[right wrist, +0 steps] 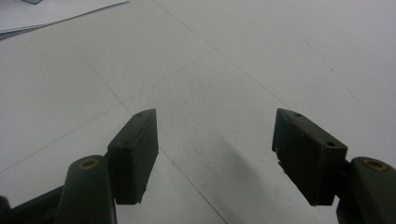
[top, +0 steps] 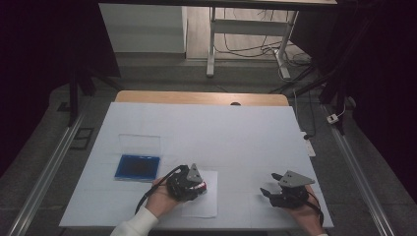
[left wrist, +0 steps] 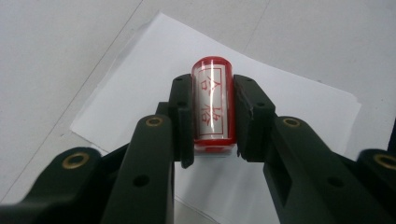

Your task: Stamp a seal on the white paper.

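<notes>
My left hand-held gripper [left wrist: 212,114] is clamped on a red stamp [left wrist: 213,105], a small cylinder with a clear shell and red characters on a white label. Both black pads press against its sides, and in the left gripper view it stands between them over a white sheet of paper [left wrist: 299,100]. From the high view, my left hand-held gripper [top: 200,187] sits at the near edge of the desk [top: 231,132], right over that sheet [top: 202,204], with my left hand [top: 161,199] wrapped around its body and a white sleeve [top: 135,226] behind it.

Just to the left of the paper lies a blue ink pad [top: 137,167] in its case, with the clear lid [top: 140,144] flipped open behind it.

My right hand-held gripper [top: 270,184] rests well apart on the right side of the desk. Its jaws stand wide apart with nothing between them; in the right gripper view I see bare white desk surface [right wrist: 224,93] through the gap.
</notes>
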Tool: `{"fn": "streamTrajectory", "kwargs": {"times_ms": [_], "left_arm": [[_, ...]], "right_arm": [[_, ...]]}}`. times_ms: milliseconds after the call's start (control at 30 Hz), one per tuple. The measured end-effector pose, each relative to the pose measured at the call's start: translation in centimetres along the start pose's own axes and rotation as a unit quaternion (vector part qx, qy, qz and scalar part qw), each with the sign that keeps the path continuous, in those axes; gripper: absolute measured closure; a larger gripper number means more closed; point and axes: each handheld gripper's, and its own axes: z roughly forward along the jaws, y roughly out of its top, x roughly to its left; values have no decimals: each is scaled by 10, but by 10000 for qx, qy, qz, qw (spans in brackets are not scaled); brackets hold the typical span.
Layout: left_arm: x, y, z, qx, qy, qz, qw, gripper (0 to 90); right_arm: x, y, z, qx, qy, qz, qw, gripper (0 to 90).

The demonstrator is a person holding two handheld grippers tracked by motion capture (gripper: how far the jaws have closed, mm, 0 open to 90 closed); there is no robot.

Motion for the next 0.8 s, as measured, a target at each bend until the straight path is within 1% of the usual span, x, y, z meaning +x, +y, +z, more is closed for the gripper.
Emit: {"fn": "streamTrajectory", "kwargs": {"times_ms": [333, 533, 800], "left_arm": [[0, 0, 1, 4, 14, -9, 10000, 706], [-2, -1, 1, -9, 76, 50, 10000, 706], [-1, -2, 1, -50, 27, 25, 10000, 705]], "right_arm": [[1, 1, 0, -28, -11, -38, 10000, 311], [0, 1, 0, -9, -14, -43, 10000, 311], [0, 0, 0, -7, -2, -27, 10000, 311]]}}
